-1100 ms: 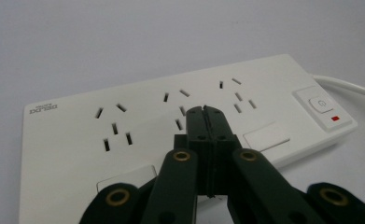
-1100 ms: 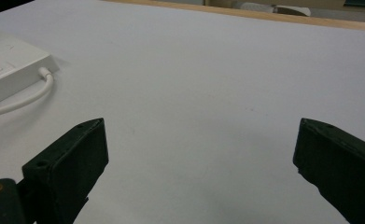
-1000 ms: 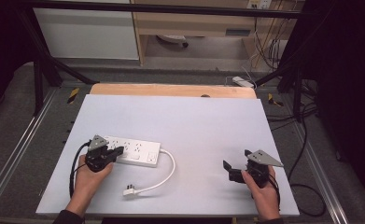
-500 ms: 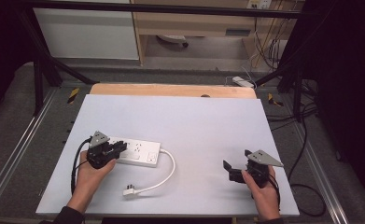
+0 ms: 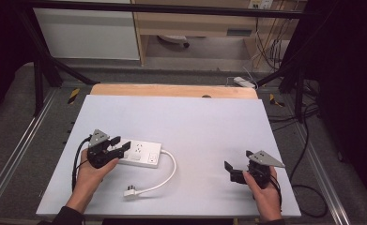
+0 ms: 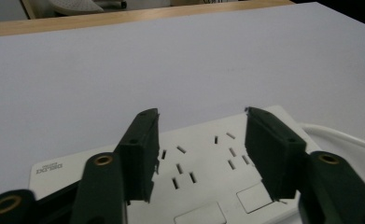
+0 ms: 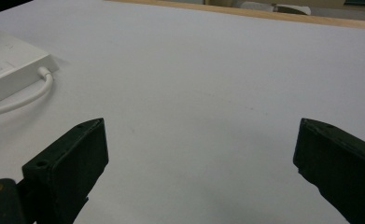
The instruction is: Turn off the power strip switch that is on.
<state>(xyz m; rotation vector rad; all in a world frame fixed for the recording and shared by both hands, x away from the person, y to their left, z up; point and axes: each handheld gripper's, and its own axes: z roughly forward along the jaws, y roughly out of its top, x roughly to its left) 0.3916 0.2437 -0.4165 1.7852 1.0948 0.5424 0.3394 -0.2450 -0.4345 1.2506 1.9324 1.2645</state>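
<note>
Your left gripper (image 5: 119,149) is opening, letting go of the power strip (image 5: 141,153) near the table's (image 5: 195,122) left edge; your right gripper (image 5: 233,172) is waiting, open.

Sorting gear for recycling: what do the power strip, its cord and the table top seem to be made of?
Power strip: looks like hard white plastic, smooth and satin, with crisp moulded slots. Cord: probably flexible white rubbery sheathing, since it lies in a loose curve. Table top: matte pale sheet, perhaps laminate, over a wooden board showing at the far edge.
</note>
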